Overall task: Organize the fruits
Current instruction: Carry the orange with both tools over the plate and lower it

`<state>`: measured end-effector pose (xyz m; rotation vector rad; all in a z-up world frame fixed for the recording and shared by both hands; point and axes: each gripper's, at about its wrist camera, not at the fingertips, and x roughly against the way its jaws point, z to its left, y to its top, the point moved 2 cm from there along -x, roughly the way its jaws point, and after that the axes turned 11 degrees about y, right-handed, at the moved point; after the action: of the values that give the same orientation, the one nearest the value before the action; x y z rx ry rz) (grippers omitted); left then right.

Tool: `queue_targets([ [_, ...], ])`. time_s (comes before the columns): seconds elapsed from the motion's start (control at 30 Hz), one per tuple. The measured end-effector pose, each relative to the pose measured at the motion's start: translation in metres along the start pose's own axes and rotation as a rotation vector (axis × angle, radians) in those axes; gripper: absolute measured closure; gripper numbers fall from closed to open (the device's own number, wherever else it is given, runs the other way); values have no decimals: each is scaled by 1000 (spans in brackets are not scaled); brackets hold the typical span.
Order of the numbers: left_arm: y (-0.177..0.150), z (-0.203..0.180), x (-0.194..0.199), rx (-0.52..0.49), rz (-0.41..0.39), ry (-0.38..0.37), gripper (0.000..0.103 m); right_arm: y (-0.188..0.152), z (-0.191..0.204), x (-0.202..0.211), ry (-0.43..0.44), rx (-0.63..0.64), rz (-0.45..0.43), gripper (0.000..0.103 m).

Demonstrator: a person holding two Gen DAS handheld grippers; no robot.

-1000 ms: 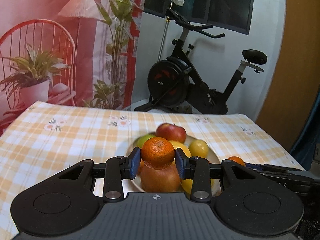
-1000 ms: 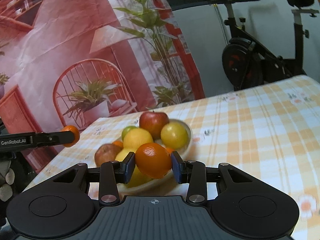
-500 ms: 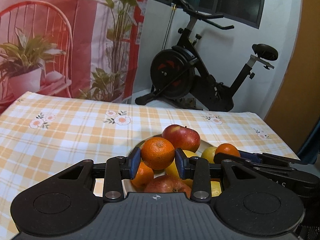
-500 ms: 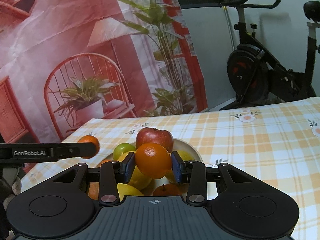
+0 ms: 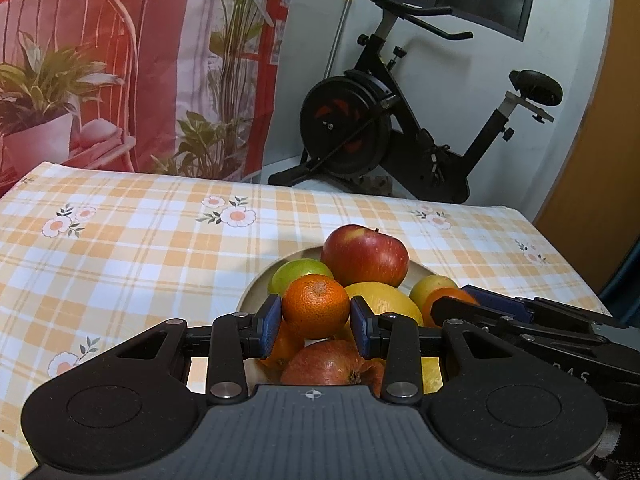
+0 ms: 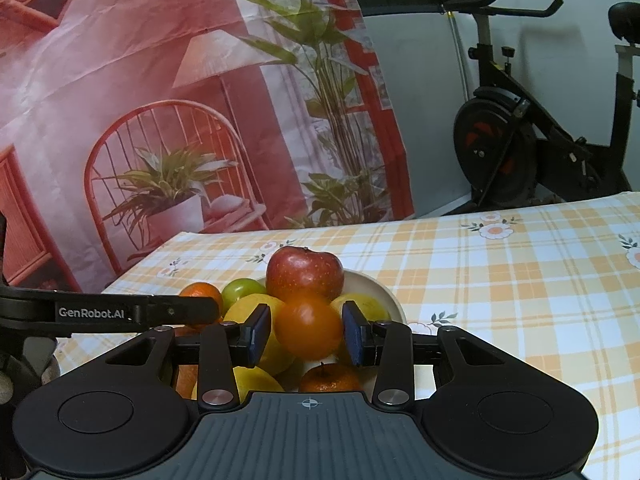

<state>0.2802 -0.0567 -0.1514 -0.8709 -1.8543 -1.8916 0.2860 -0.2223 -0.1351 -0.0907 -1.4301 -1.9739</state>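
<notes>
A pale bowl (image 5: 256,284) on the checked tablecloth holds a pile of fruit: a red apple (image 5: 364,256) on top, a green fruit (image 5: 300,272), yellow lemons (image 5: 384,300) and another apple (image 5: 332,364) in front. My left gripper (image 5: 316,320) is shut on an orange (image 5: 316,310) just above the pile. My right gripper (image 6: 307,334) is shut on a second orange (image 6: 308,330) over the bowl (image 6: 376,284), in front of the red apple (image 6: 305,274). The right gripper and its orange (image 5: 444,300) also show at the right of the left wrist view.
The checked tablecloth (image 5: 120,248) stretches left and behind the bowl; its far edge is close behind. An exercise bike (image 5: 400,128) stands beyond the table against the wall. A printed backdrop (image 6: 160,120) hangs at the left.
Both grippers have moved in over the bowl and lowered, each still holding its orange. The two grippers have come closer together above the fruit pile.
</notes>
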Motion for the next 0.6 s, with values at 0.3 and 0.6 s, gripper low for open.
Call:
queue_targets([
  [0.3,1,0,-4,7,11,0,63,-1,4,0,0,14,9,64],
  [0.6,2,-1,1,4,12,3,62,-3,8,7,-12,23,2,62],
])
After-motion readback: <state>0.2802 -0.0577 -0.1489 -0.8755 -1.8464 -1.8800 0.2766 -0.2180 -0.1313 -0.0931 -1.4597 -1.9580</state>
